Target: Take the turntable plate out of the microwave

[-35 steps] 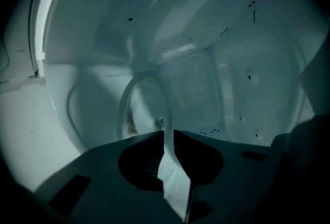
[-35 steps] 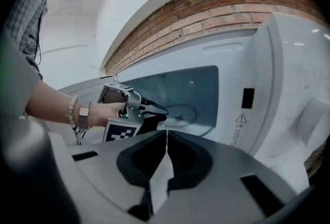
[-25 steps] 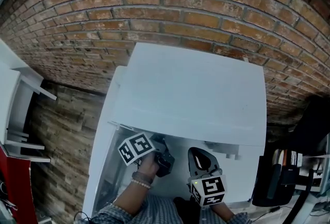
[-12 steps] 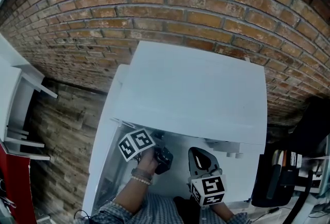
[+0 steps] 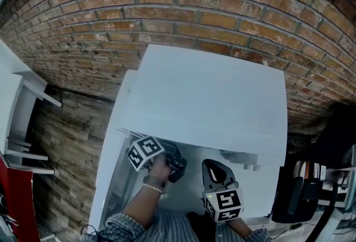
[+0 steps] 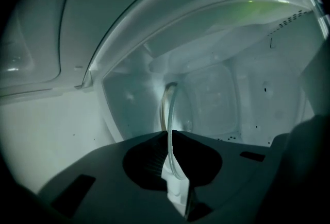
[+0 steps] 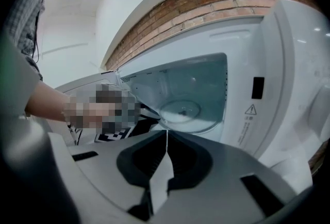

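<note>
Red brick wall [image 5: 167,7] behind; wood-plank surface [image 5: 67,141] to the left, with white shelving [image 5: 22,96] at that edge. White microwave [image 5: 206,96] sits below you, lid side up to the head view, cavity open toward you. Inside walls pale, a few dark specks low down. Turntable plate [image 7: 180,111]: clear glass, round, raised rim, still inside the cavity. From your left gripper view it shows edge-on, rim running straight in between the jaws. Your left gripper [image 6: 169,138] reaches into the cavity; its jaws have just been closing and now clamp the plate's near rim. Your right gripper [image 7: 166,135] hangs outside the opening, jaws pressed together with nothing between them, pointed at the plate.
</note>
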Motion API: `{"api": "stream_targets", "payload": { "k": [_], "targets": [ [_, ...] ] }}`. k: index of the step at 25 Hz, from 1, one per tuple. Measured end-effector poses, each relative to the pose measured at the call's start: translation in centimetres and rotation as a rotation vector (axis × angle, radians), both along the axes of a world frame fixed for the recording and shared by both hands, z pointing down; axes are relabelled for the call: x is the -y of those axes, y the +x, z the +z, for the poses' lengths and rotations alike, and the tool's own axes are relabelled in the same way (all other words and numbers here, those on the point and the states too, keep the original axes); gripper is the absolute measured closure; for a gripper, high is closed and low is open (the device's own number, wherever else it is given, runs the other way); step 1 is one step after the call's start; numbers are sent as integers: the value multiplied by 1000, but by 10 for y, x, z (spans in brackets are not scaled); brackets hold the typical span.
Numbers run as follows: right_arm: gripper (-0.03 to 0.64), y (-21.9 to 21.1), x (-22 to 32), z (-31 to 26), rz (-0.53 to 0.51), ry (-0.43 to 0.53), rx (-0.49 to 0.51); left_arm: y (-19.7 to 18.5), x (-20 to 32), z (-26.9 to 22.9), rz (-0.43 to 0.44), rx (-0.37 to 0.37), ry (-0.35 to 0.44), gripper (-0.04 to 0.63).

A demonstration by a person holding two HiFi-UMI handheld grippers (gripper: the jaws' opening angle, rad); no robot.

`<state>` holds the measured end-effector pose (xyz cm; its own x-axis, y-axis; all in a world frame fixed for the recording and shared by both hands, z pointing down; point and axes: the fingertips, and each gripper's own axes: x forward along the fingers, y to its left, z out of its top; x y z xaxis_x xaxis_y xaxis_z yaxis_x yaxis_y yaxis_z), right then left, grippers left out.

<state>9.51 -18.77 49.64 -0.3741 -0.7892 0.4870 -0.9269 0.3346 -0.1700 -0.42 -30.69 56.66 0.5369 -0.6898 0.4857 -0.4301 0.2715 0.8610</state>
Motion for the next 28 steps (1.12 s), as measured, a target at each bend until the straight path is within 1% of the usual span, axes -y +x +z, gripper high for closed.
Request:
{"api": "stream_targets", "payload": {
  "k": [3,5,6,8,12,13,16,17,18,22,24,26,27,28],
  "targets": [
    [597,2,4,5,21,-20,32,0,3,-2,-12,-19,19,561],
    [597,4,8,11,63,-57,119,0,3,-2,-16,-30,30,561],
    [597,4,10,14,90,-83,186,0,2,-3,-17,-37,33,561],
    [597,0,15,20,149,-142,352,1,0,-3,-21,-55,35,561],
    [595,-18,29,32,271,-280,779,0,-5,-4,-35,-90,36,561],
    [595,-22,32,35,294,-304,863,0,-6,-5,-40,-97,42,561],
    [586,-23,42,43,355,-326,1014,-2,-8,-10,-45,-119,62,561],
    [518,-20,46,46,376,-327,1061,-1,-8,-12,-43,-128,68,561],
    [486,-18,48,48,397,-325,1106,-1,-9,-14,-41,-137,72,561],
    [485,-8,58,46,449,-268,1253,1,-14,-20,-36,-174,76,561],
    [486,-3,63,47,473,-243,1296,1,-16,-22,-36,-187,81,561],
    [486,0,69,49,489,-229,1297,1,-17,-22,-34,-197,91,561],
    [488,1,72,51,497,-227,1280,1,-18,-23,-33,-204,96,561],
    [505,1,73,53,507,-229,1251,2,-19,-23,-31,-210,101,561]
  ]
}}
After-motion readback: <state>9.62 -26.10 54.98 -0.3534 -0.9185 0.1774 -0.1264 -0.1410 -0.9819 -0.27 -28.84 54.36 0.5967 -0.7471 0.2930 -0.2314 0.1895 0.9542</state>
